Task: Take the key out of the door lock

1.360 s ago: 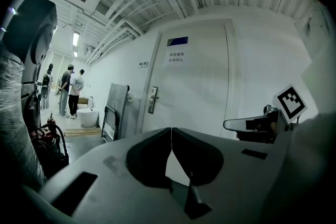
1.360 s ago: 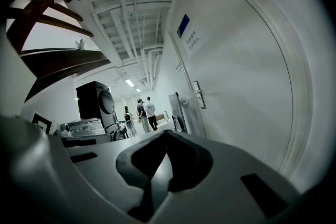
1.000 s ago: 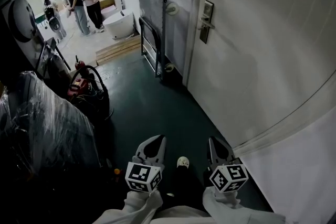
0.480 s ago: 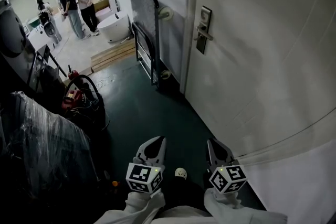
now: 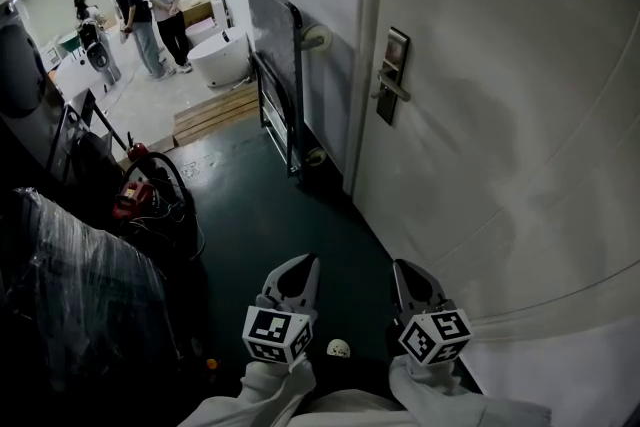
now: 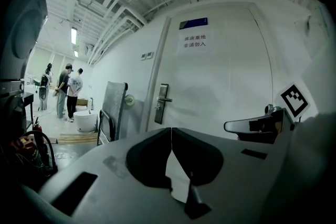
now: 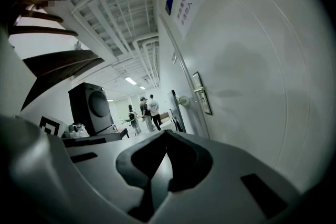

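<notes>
Key, small and presumably metal, is what we are after, yet in the head view we cannot pick it out. By the task it sits in the dark upright metal lock plate point(image 5: 396, 65) with its lever handle point(image 5: 392, 88), on the white door point(image 5: 500, 175) ahead of us to the right. Both tools hang low and close to our body, well apart from the lock: the grey left gripper point(image 5: 298, 267) and the grey right gripper point(image 5: 407, 270), each with its marker cube toward us. We judge the step in hand to be the approach, so we should walk up until the plate is near and square to us before reaching.

In the left gripper view, the left gripper point(image 6: 170, 132) has its jaw tips meeting with nothing between them. The lock plate point(image 6: 162, 104) shows small on the door, with no key discernible.

In the right gripper view, the right gripper point(image 7: 166, 134) is likewise clenched and empty, and the lock plate point(image 7: 202, 93) lies along the door at right. With the door on our right, we judge this tool the better placed. We should spread its jaws before arrival, close them flat on the key's bow, then draw straight out along the keyhole without levering sideways.
</notes>
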A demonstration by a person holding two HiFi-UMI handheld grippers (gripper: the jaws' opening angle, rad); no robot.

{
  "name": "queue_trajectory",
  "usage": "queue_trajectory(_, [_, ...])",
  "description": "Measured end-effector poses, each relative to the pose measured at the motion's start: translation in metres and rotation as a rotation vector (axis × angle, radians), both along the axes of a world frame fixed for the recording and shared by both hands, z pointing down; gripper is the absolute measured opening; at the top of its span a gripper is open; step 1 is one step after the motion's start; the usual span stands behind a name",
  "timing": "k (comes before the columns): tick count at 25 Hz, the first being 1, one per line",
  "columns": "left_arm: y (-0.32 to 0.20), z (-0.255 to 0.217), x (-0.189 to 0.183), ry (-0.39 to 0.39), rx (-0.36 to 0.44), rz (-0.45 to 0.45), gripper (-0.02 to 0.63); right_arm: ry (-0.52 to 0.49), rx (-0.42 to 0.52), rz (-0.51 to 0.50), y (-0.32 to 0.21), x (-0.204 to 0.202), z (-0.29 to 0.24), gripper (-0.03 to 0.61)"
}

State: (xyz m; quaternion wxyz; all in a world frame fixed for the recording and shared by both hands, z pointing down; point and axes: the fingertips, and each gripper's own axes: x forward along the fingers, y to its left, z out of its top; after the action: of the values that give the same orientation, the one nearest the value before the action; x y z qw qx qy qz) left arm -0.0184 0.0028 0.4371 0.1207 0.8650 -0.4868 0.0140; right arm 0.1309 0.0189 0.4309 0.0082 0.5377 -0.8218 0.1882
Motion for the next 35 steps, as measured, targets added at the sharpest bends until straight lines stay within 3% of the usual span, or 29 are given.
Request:
queue_trajectory(11, [-0.007, 0.007, -0.004, -0.026, -0.022, -0.030, 0.014, -0.050, -0.027, -0.021, -0.014, -0.004, 0.011, 0.052])
queue_trajectory(18, [-0.042, 0.007, -0.002, -0.022, -0.012, -0.018, 0.014, -0.044, -0.024, 0.007, -0.048, 0.004, 0.013, 0.052])
queue_trajectory(31, [-0.173, 0.000, -0.016, -0.013, -0.018, 0.027, 0.014, -0.052, -0.048, 0.047, -0.170, -0.014, 0.012, 0.052])
queue_trajectory(35, [-0.216, -0.004, -0.021, -0.011, -0.017, 0.055, 0.014, -0.114, -0.051, 0.088, -0.209, -0.017, 0.007, 0.052])
